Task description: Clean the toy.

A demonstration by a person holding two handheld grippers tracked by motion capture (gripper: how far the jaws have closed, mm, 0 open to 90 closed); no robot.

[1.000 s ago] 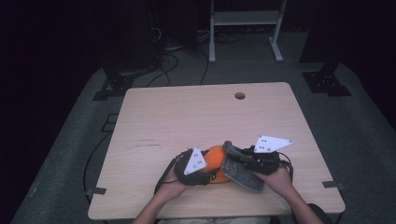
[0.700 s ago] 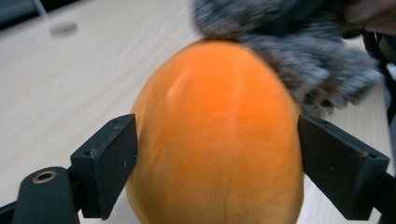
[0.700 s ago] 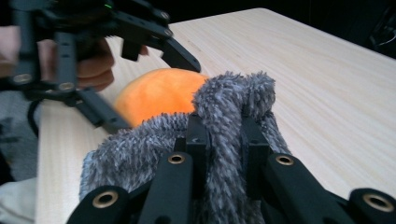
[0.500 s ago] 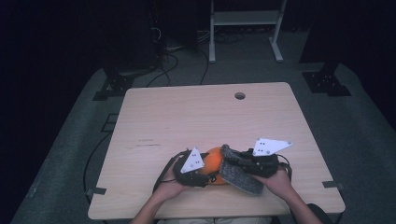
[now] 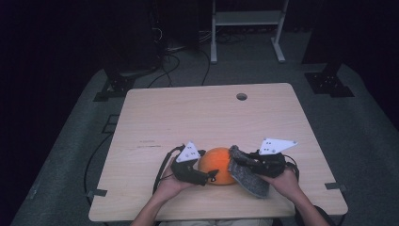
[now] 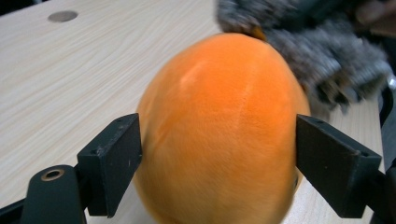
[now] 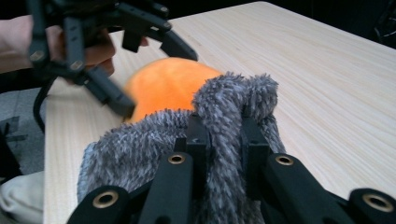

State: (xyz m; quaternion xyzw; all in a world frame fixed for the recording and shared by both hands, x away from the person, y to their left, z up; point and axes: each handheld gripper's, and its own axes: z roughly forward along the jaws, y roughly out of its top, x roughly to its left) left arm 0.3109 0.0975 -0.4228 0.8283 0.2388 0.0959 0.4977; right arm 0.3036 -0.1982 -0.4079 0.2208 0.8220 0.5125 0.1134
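Observation:
An orange plush ball (image 5: 216,165) lies near the table's front edge, partly wrapped on its right by a grey furry cover (image 5: 249,181). My left gripper (image 5: 208,165) straddles the ball's left end. Its jaws have just been opening and now stand wide, with the orange ball (image 6: 219,130) between them and the pads (image 6: 114,163) alongside its sides. My right gripper (image 7: 224,126) is shut on a pinched fold of the grey fur (image 7: 140,149) and holds it against the ball (image 7: 168,88). The left gripper (image 7: 140,60) also shows beyond that ball.
The light wooden table (image 5: 202,117) has a round cable hole (image 5: 242,96) at the back. A white metal rack (image 5: 244,19) and cables stand on the dark floor behind. Both forearms enter over the front edge.
The left gripper's jaws have spread apart around the orange ball and the hand has shifted slightly left. More of the orange surface shows now. The right gripper has kept its hold on the fur.

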